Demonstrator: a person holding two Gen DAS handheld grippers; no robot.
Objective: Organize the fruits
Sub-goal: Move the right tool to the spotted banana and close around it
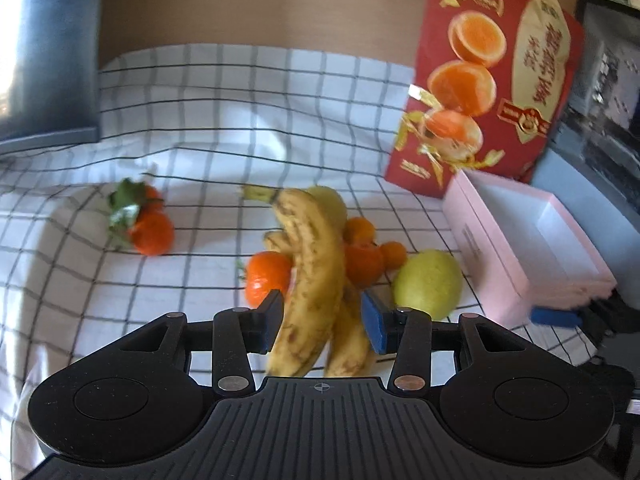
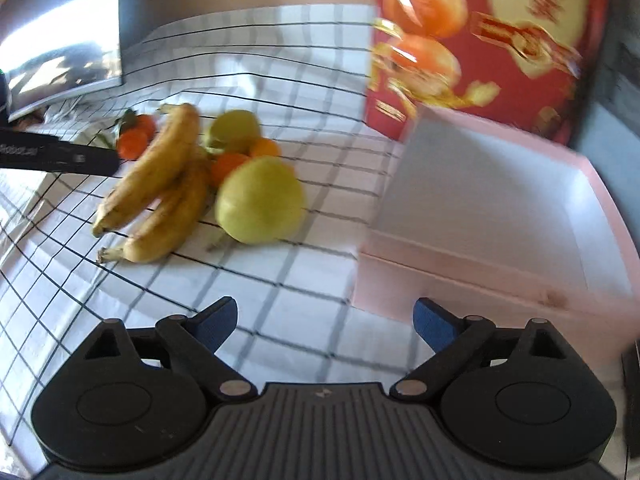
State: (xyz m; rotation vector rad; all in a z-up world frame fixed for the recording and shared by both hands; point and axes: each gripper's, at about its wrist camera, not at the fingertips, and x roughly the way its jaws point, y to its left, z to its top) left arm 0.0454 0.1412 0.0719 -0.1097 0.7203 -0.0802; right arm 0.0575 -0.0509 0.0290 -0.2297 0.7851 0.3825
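The 2 spotty yellow bananas (image 1: pixel 310 276) lie on the checked white tablecloth (image 1: pixel 200 120), long axis running straight away from the left tongs (image 1: pixel 322 320). Those tongs sit partly open, blue pads either side of the near ends, not clearly pinching yet. Round the bananas: small orange mandarins (image 1: pixel 268 280) and a pale green apple (image 1: pixel 428 282) just beside, open pink cardboard box (image 1: pixel 500 248) beyond the apple. The right tongs (image 2: pixel 324 324) are wide open, holding nothing, well apart from the bananas, so I'd say left is nearer.
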